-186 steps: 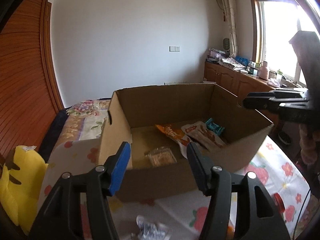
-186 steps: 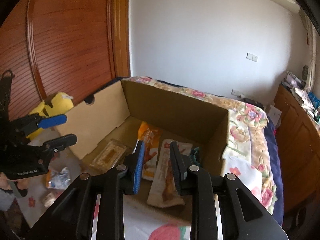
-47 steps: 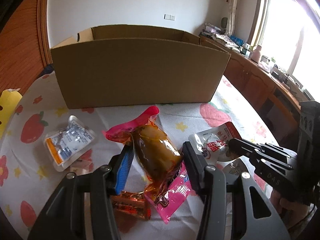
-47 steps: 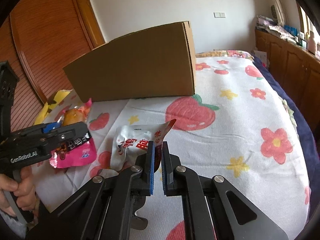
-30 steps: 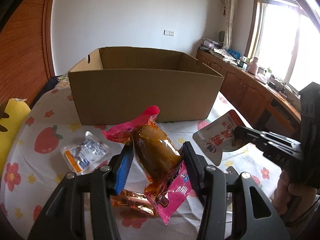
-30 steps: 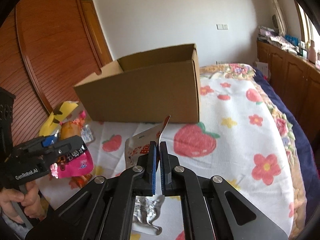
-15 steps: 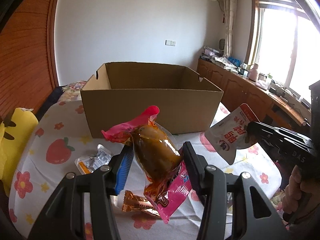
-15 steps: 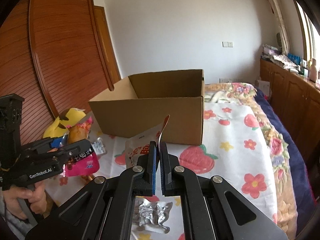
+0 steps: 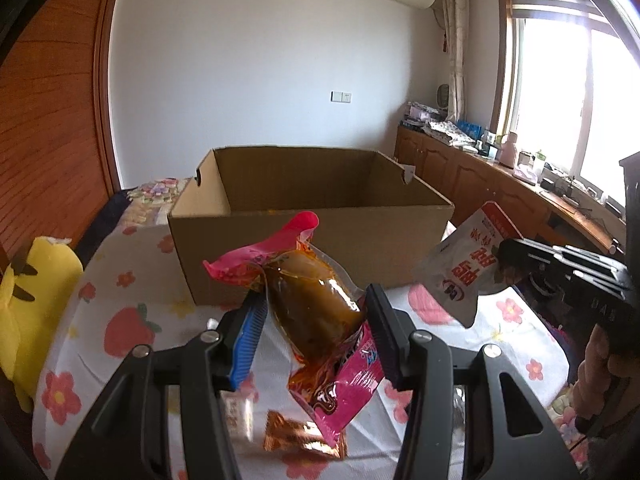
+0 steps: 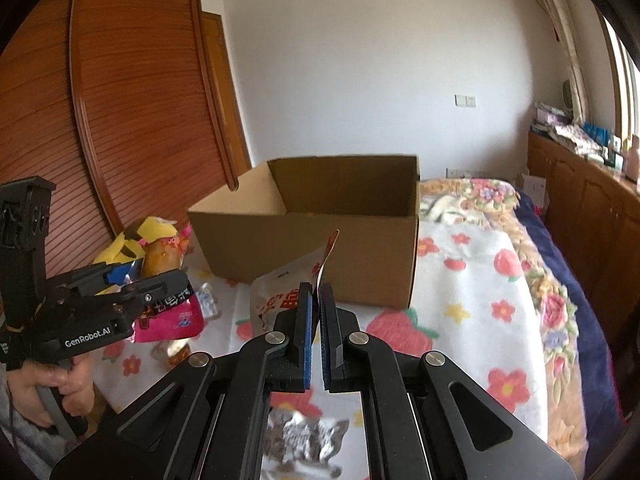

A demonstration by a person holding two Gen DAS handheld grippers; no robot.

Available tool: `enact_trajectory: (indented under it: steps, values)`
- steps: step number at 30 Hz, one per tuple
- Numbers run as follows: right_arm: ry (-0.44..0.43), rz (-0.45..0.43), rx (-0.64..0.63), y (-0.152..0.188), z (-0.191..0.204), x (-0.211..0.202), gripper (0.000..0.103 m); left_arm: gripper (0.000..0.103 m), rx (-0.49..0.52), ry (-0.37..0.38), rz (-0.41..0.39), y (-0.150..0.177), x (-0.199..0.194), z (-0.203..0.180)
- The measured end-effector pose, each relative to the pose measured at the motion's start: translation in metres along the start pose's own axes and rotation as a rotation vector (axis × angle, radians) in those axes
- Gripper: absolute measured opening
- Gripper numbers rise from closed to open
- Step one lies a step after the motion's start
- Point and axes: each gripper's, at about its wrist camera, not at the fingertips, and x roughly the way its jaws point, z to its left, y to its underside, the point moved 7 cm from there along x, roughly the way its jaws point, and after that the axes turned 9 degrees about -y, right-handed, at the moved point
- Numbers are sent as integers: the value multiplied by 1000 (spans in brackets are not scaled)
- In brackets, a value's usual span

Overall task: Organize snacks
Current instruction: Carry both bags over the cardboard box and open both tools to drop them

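Plush toy (image 9: 36, 292), yellow, at left edge of left wrist view, on the bed (image 9: 132, 320). Left tongs (image 9: 314, 328) at lower centre, clamped on a pink snack pack (image 9: 316, 312) raised above the bedspread. Cardboard box (image 9: 312, 216) behind it, mid-frame, open-topped. Right tongs (image 10: 316, 320) pinched narrow on a white snack pouch (image 9: 468, 268), right of the box front. Orange wrapper (image 9: 300, 438) lies on bed, bottom centre.

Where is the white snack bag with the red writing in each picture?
Left wrist view: the white snack pouch hangs at the right, pinched by the right gripper.
Right wrist view: the same pouch sits at centre, just above the fingertips.
Shared landmark: the open cardboard box behind it.
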Motion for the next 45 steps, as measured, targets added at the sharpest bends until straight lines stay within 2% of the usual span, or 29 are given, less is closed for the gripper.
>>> enact_trajectory:
  steps: [11,18,29,37,45]
  values:
    - [2,-65,-72,-71,-7,16,1,50,3,5,-88,-63,18,17]
    - [-9,-89,-79,-99,-16,47,1,50,8,12,-116,-97,50,23]
    - [-53,-87,-35,-100,-38,88,1,50,-15,17,-90,-98,105,31]
    - [-49,-10,1,-87,-53,125,1,52,-26,17,-45,-92,135,29]
    - [-38,54,26,-74,-59,143,2,56,-15,8,7,-80,145,28]
